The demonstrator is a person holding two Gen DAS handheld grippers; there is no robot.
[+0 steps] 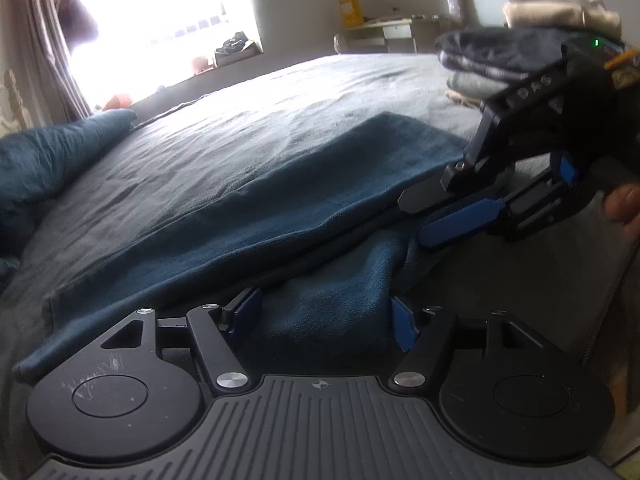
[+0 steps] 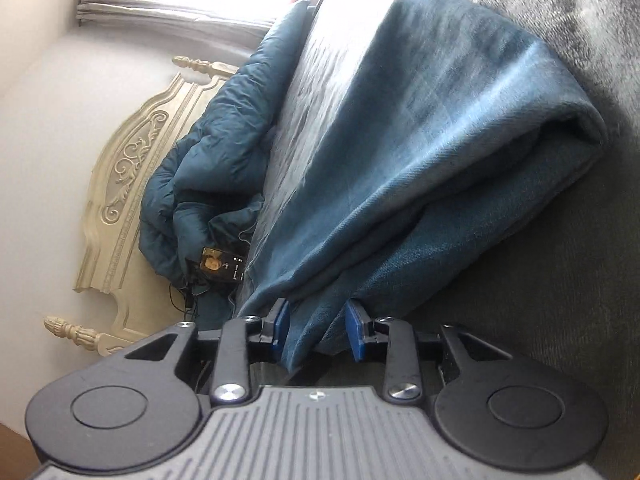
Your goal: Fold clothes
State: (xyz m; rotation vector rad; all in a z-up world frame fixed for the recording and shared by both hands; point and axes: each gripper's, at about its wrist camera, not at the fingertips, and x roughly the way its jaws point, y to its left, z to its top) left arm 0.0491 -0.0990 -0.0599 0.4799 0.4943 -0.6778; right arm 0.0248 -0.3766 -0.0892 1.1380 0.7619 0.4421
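Your teal garment (image 1: 248,216) lies doubled over on the bed (image 1: 280,92), well short of the stack of folded clothes (image 1: 520,48). Your left tool (image 1: 326,318) stands wide astride its near edge; your right tool (image 2: 318,334), partly parted, straddles a hanging flap, likely ready to pinch corners.

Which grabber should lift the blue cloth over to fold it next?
Probably the right gripper: the teal cloth hangs gathered between its pads. The left gripper stands open around a flatter edge.

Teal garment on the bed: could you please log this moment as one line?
stage: mid-fold | teal garment: on bed | left gripper: open | right gripper: open, straddling hem
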